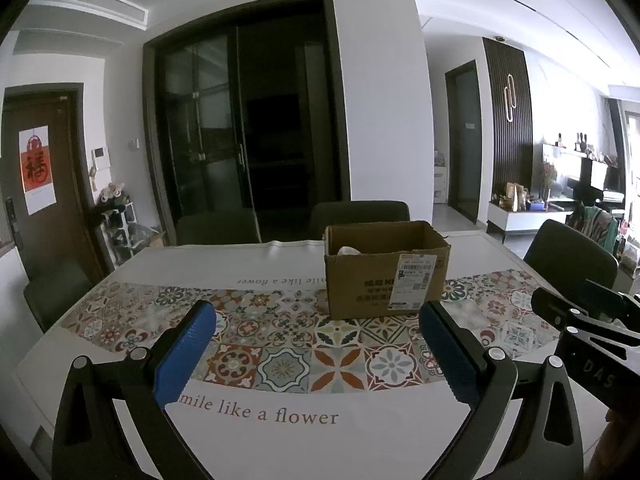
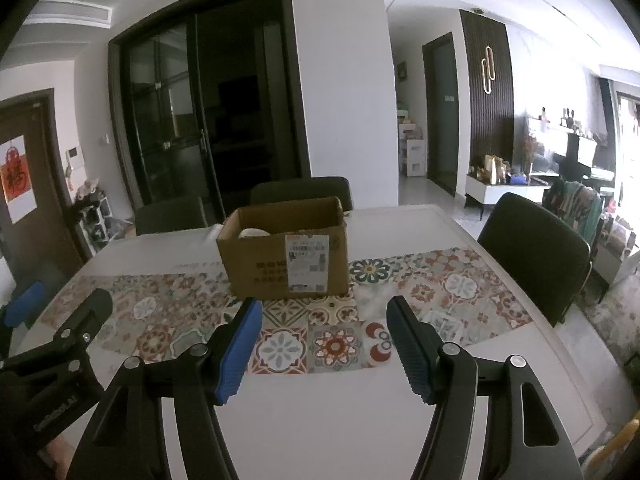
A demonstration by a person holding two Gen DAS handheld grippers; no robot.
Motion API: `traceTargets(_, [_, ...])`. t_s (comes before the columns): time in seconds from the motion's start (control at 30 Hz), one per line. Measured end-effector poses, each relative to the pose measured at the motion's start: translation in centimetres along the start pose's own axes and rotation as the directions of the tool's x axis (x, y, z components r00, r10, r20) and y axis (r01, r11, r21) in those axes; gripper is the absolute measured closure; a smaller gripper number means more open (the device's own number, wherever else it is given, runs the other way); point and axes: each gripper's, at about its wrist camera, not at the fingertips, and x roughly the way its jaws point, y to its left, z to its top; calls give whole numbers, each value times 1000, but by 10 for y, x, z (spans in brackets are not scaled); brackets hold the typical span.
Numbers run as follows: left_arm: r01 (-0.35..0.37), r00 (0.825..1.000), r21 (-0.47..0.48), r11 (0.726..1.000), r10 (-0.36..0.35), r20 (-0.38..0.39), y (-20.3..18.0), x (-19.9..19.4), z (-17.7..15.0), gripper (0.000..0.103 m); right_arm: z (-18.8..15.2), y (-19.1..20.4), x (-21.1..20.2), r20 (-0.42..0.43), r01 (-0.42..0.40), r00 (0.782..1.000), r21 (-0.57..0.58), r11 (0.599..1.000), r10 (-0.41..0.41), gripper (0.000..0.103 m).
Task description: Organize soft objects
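Note:
An open brown cardboard box (image 1: 384, 272) stands on the patterned table runner, past both grippers; it also shows in the right wrist view (image 2: 286, 252). A pale soft object (image 1: 349, 251) peeks over its rim, also seen from the right (image 2: 253, 233). My left gripper (image 1: 318, 324) is open and empty, hovering above the table in front of the box. My right gripper (image 2: 324, 320) is open and empty, likewise short of the box. The right gripper's body (image 1: 588, 320) shows at the left view's right edge; the left gripper's body (image 2: 60, 332) shows at the right view's left.
The white table (image 1: 280, 440) carries a tiled runner (image 1: 280, 336) with printed words. Dark chairs stand at the far side (image 1: 360, 216) and at the right (image 2: 532, 252). Dark glass doors and a living room lie beyond.

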Motion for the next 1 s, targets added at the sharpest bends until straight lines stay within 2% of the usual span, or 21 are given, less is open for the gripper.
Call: traceTargets(1.0, [-7,1000,-9,1000,7,-6,2,7,-3,0,-1,2,3,-10,-3,1000,-3,1000,3,37])
